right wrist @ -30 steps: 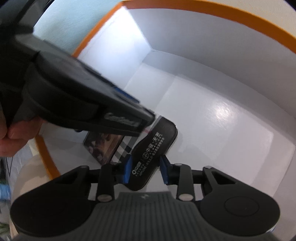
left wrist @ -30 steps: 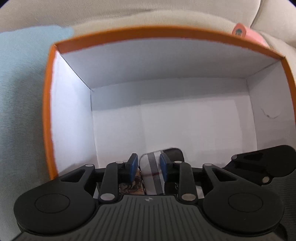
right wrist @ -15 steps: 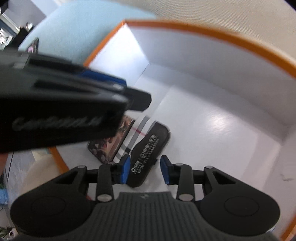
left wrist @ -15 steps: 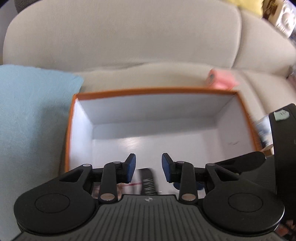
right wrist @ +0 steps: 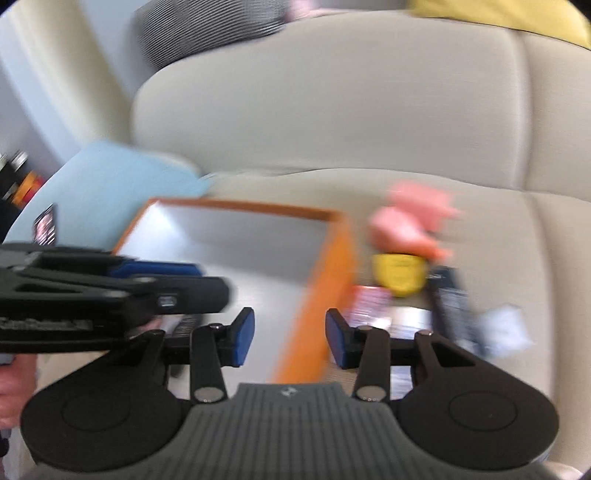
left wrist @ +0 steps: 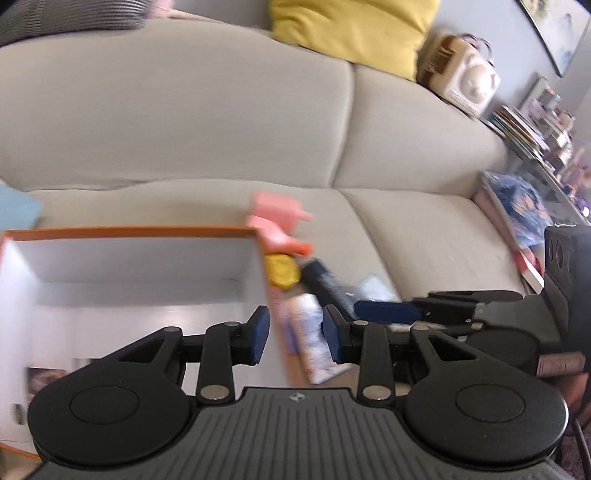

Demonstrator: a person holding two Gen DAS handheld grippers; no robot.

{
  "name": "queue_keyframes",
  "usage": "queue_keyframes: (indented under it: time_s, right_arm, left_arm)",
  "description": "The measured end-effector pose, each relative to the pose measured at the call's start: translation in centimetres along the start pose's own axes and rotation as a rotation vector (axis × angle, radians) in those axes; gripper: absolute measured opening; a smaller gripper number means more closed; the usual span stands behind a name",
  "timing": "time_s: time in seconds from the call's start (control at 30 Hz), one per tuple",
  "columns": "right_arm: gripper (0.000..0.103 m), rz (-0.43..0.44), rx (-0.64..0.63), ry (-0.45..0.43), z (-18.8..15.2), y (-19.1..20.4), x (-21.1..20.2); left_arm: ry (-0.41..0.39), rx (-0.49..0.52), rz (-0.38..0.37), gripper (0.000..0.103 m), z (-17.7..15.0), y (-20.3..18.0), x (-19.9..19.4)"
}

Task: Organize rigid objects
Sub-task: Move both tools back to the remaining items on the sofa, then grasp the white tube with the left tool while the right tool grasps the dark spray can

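Note:
An orange box with white inside (left wrist: 133, 233) (right wrist: 325, 258) sits on the beige sofa. To its right lies a pile: a pink object (left wrist: 275, 218) (right wrist: 410, 221), a yellow round object (left wrist: 282, 273) (right wrist: 399, 273), a dark long object (left wrist: 325, 284) (right wrist: 448, 291) and flat printed packs (left wrist: 310, 332) (right wrist: 369, 302). My left gripper (left wrist: 294, 336) is open and empty above the box's right wall. My right gripper (right wrist: 290, 338) is open and empty over that same wall. Each gripper shows from the side in the other's view. A flat picture item (left wrist: 40, 376) lies in the box.
A light blue cloth (right wrist: 110, 177) lies left of the box. A yellow cushion (left wrist: 354, 29) and a cream bag (left wrist: 461, 81) rest on the sofa back. Books and a blue printed item (left wrist: 517, 210) lie at the sofa's right end.
Both grippers rose out of the box and swung right toward the pile. The right gripper let go of the dark flat object, which stayed in the box, and its jaws opened wider.

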State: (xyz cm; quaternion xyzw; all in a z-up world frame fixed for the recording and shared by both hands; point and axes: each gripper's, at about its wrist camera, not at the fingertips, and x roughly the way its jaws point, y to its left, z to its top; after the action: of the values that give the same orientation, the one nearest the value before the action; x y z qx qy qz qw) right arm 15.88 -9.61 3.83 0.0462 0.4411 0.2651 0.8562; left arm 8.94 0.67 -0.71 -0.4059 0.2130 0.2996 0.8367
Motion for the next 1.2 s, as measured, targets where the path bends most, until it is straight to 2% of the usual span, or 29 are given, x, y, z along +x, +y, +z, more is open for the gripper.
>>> queue_keyframes:
  time_s: [0.03, 0.07, 0.1, 0.13, 0.17, 0.27, 0.37, 0.43, 0.6, 0.7, 0.83, 1.07, 1.2]
  right_arm:
    - [0.044, -0.029, 0.024, -0.006, -0.4, -1.5, -0.8]
    - [0.044, -0.055, 0.042, -0.009, 2.0, -5.4, -0.1]
    - [0.045, -0.084, 0.060, -0.010, 1.7, -6.6, -0.6]
    - [0.046, -0.117, 0.082, -0.004, 1.1, -8.0, -1.1]
    - [0.046, -0.135, 0.098, 0.005, -0.2, -10.7, -4.3]
    - [0.046, -0.188, 0.154, 0.037, -4.0, -13.7, -5.3]
    - [0.046, -0.215, 0.188, 0.065, -5.9, -15.1, -4.2]
    - [0.046, -0.200, 0.209, 0.076, -6.5, -15.9, -3.8]
    - [0.045, -0.183, 0.179, 0.074, -5.8, -15.8, -0.5]
    - [0.045, -0.171, 0.161, 0.072, -5.7, -15.9, 1.4]
    - [0.041, -0.147, 0.156, 0.081, -5.3, -16.6, 2.3]
    - [0.029, -0.065, 0.146, 0.131, -4.9, -18.2, 4.5]
    - [0.028, -0.037, 0.123, 0.138, -4.2, -18.7, 5.7]
  left_arm:
    - [0.014, 0.010, -0.015, 0.039, -0.2, -0.7, 0.5]
    - [0.031, 0.021, -0.029, 0.039, -0.5, -1.6, 1.3]
    - [0.046, 0.031, -0.039, 0.039, -0.9, -2.4, 2.3]
    - [0.062, 0.045, -0.045, 0.039, -1.2, -3.1, 3.0]
    - [0.081, 0.059, -0.050, 0.039, -1.6, -3.8, 3.4]
    - [0.139, 0.069, -0.031, 0.039, -2.7, -5.1, 5.7]
    - [0.173, 0.053, -0.020, 0.039, -3.3, -5.3, 7.3]
    - [0.171, 0.048, -0.001, 0.039, -3.4, -5.3, 7.7]
    - [0.193, 0.000, 0.130, 0.039, -2.6, -5.4, 10.4]
    - [0.200, 0.051, 0.203, 0.039, -2.2, -6.3, 12.4]
    - [0.245, 0.002, 0.255, 0.039, -1.7, -5.8, 15.2]
    - [0.300, 0.011, 0.323, 0.039, -2.0, -5.0, 17.5]
    - [0.309, 0.005, 0.307, 0.042, -2.2, -4.6, 17.6]
